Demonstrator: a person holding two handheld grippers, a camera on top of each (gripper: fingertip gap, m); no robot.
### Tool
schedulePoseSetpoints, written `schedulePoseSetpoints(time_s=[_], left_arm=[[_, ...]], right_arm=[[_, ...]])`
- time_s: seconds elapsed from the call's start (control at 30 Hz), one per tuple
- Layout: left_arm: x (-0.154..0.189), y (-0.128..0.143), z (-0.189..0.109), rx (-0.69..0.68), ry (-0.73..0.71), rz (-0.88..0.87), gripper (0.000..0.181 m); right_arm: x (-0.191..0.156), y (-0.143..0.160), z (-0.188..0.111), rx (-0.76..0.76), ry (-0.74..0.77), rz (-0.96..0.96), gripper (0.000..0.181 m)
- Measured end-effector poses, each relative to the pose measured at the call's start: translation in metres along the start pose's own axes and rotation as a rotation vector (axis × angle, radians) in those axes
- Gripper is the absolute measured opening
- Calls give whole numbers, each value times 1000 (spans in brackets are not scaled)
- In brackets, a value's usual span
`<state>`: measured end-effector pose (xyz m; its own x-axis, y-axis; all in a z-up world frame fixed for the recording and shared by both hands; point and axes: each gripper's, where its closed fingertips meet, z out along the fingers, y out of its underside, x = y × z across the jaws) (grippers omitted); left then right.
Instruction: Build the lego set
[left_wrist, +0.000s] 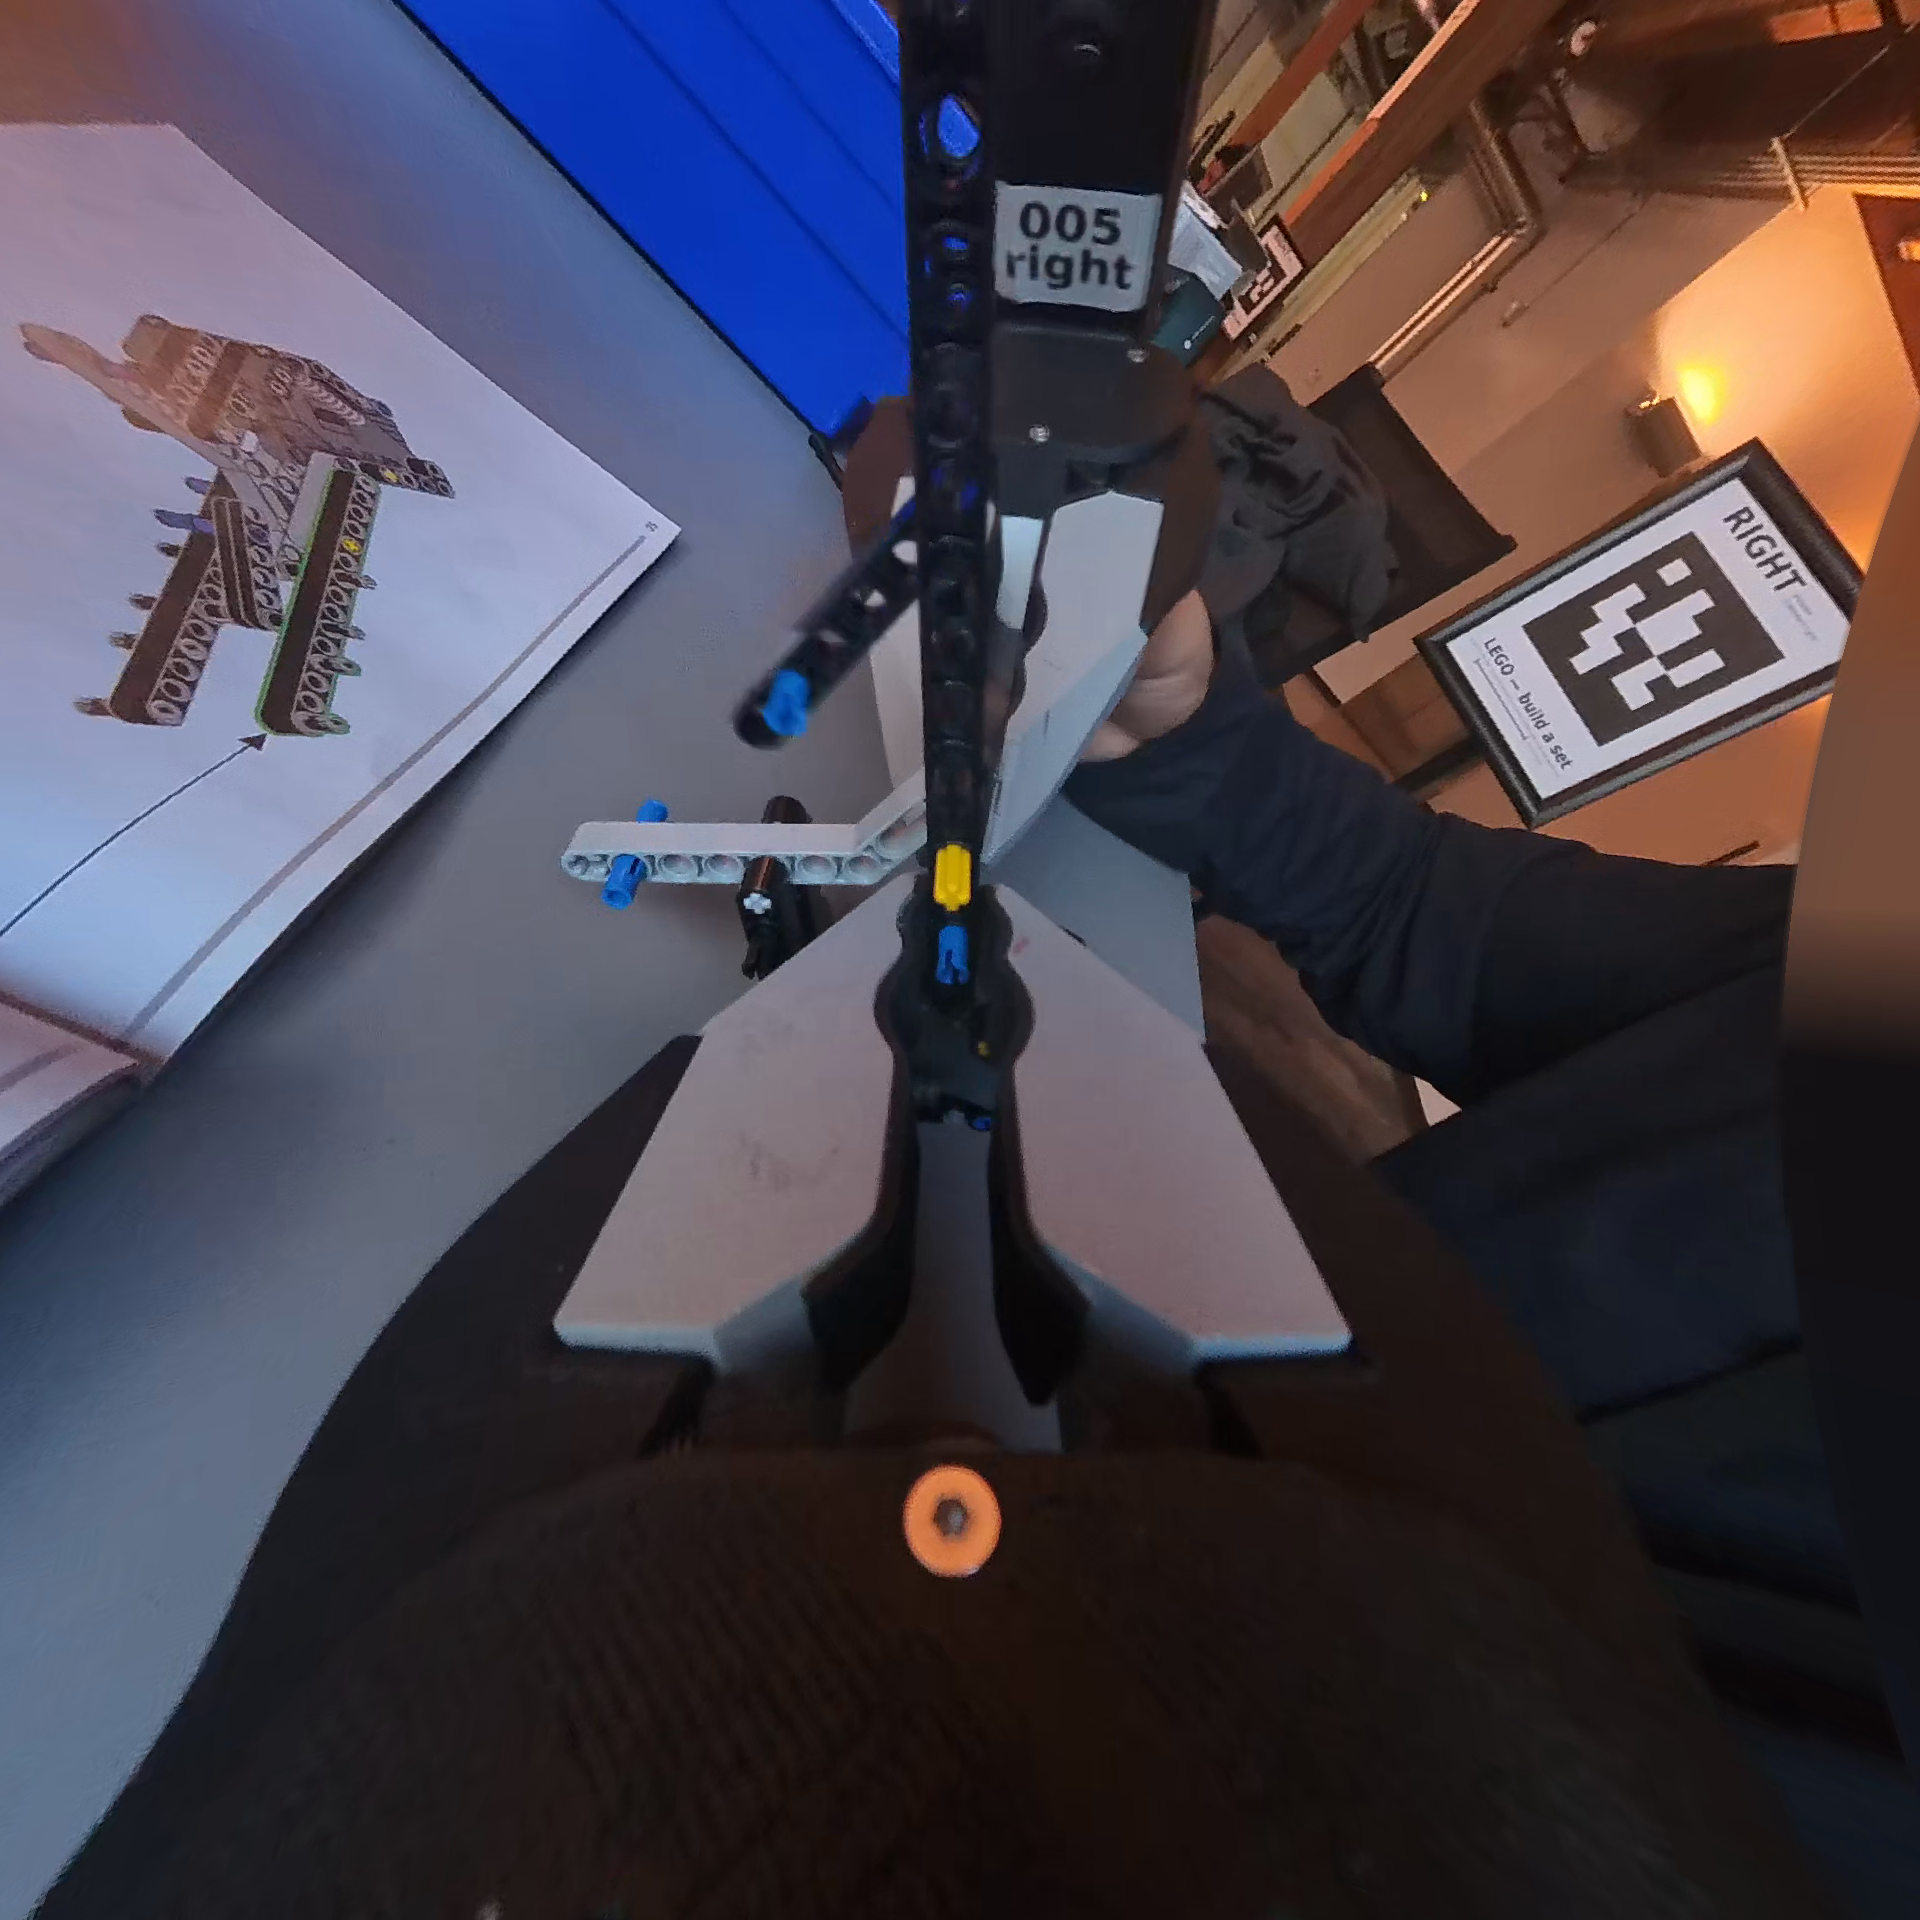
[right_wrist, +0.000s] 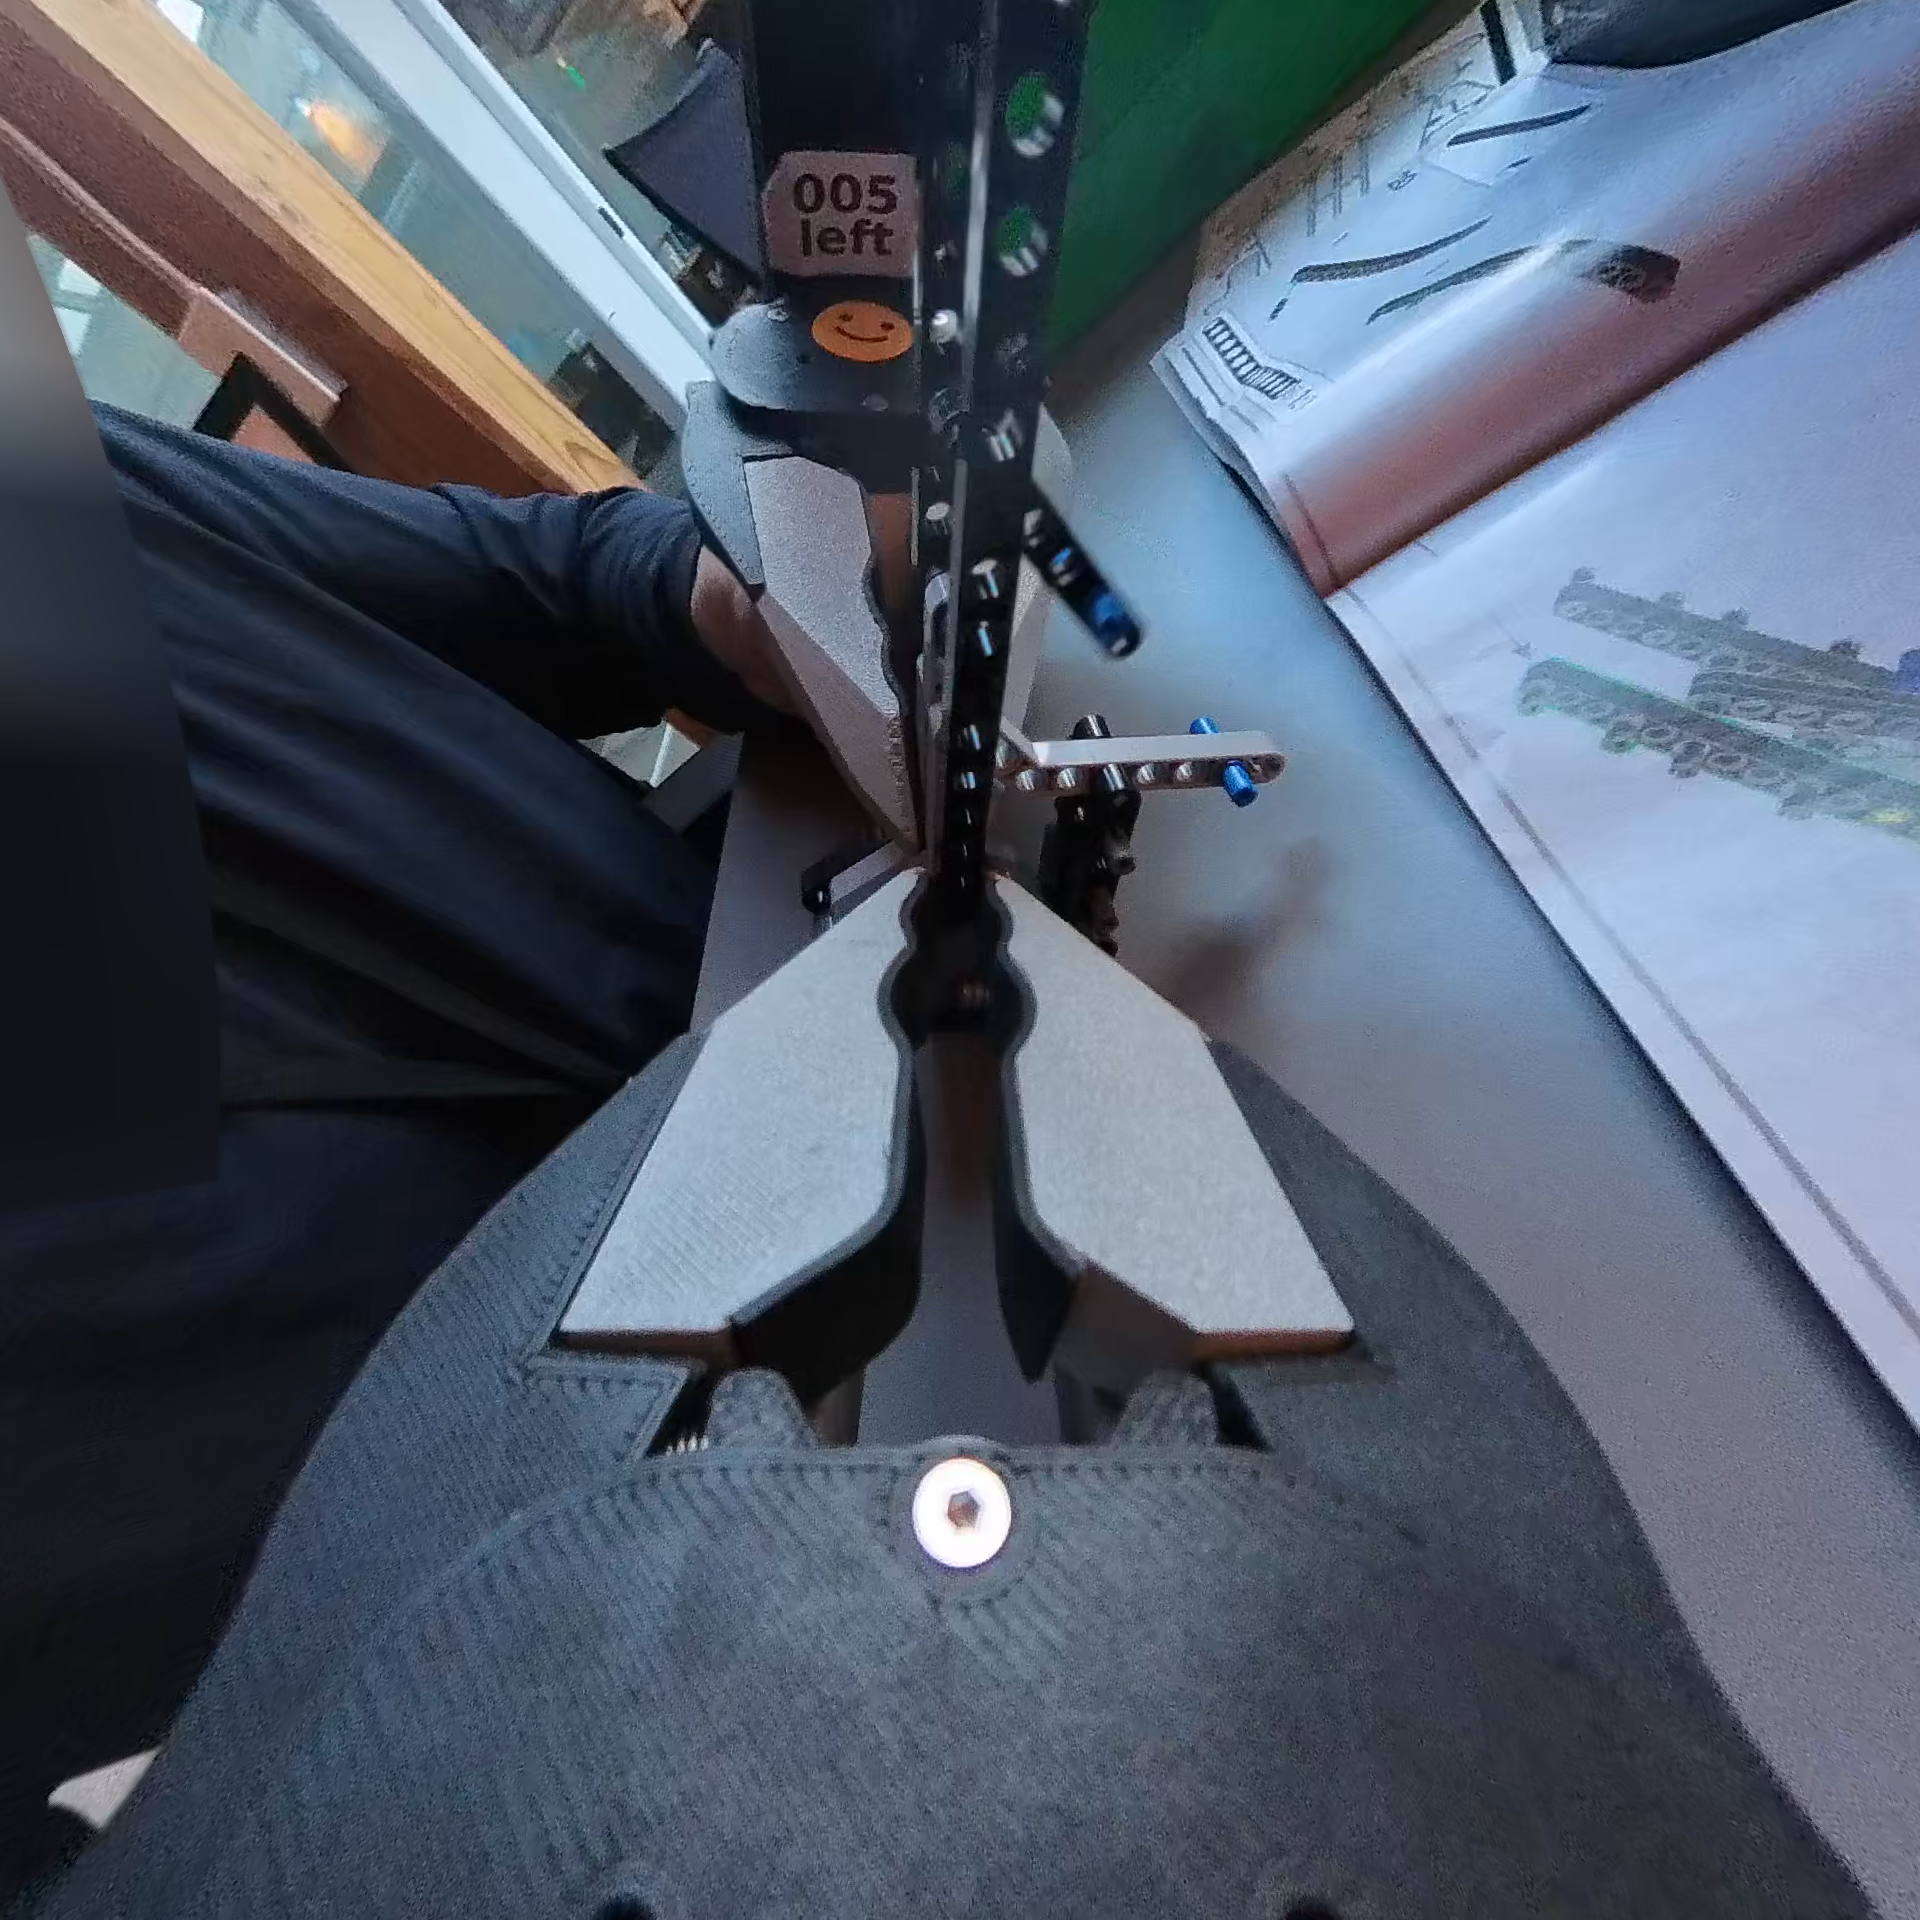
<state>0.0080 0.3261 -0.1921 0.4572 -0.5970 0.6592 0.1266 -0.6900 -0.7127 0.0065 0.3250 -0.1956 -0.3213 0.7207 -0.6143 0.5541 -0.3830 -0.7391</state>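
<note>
- The open white instruction booklet (left_wrist: 312, 499) lies flat at the left of the dark grey counter (left_wrist: 499, 1039), well apart from the build and in nobody's way.
- A light grey angled beam with blue pins (left_wrist: 727, 862) and a short black beam (left_wrist: 831, 634) branch off the assembly just above the counter; a twist could knock them against it and pop a joint.
- The long black holed Technic beam (left_wrist: 951, 582) is held in the air between both tools.
- The left gripper (left_wrist: 951, 935) has its fingers closed on the beam's near end, by a yellow pin (left_wrist: 951, 875).
- The right gripper (right_wrist: 961, 894) is clamped on the beam too, facing the left one. Opposing pulls could bend the beam or make it slip.
- A framed marker sign (left_wrist: 1652, 634) stands far right, clear of the work.
</note>
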Motion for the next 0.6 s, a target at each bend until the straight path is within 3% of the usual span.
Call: schedulePoseSetpoints(time_s=[0.3, 0.4, 0.6], left_arm=[[1, 1, 2, -19, 14, 13, 5], [5, 5, 3, -57, 57, 2, 5], [3, 4, 1, -97, 55, 31, 6]], right_arm=[[-1, -6, -3, 15, -49, 35, 6], [-1, -22, -17, 99, -40, 9, 21], [-4, -37, -26, 174, -41, -28, 10]])
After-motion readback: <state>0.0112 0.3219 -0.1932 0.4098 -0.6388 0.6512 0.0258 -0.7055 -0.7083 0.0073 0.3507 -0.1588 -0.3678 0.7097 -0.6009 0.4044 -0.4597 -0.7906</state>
